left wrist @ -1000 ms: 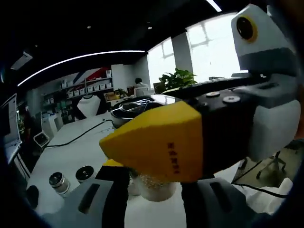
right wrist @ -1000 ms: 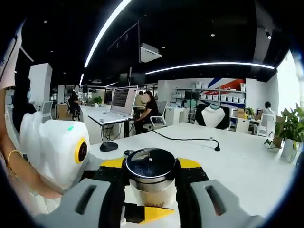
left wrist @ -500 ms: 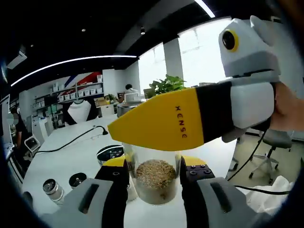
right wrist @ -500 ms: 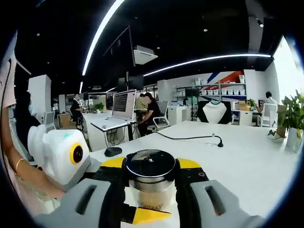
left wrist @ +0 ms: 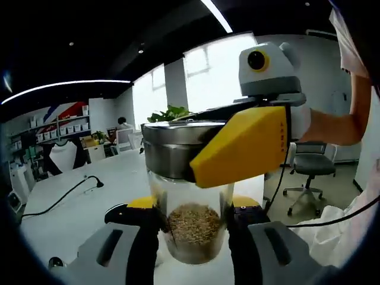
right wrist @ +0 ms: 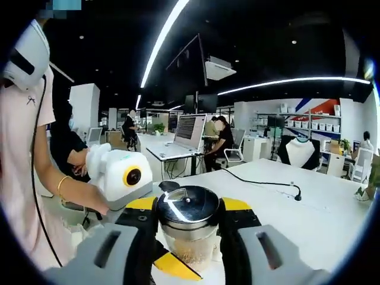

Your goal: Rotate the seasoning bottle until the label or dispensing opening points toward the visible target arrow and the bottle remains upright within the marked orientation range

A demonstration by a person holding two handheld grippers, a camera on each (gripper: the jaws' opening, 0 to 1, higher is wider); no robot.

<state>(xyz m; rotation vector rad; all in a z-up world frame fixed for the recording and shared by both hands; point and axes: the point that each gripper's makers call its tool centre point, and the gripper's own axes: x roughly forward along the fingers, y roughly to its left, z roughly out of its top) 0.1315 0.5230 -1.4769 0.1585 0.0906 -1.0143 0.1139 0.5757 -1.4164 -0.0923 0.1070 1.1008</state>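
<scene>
One seasoning bottle [left wrist: 193, 228] stands upright, its long axis vertical, clear glass body part-filled with brown grains and capped by a steel lid [right wrist: 189, 206]; no label or opening direction can be told. The left tongs [left wrist: 193, 240] clamp its glass body and the right tongs [right wrist: 189, 222] clamp its lid. It sits above the white desk [right wrist: 297, 219].
</scene>
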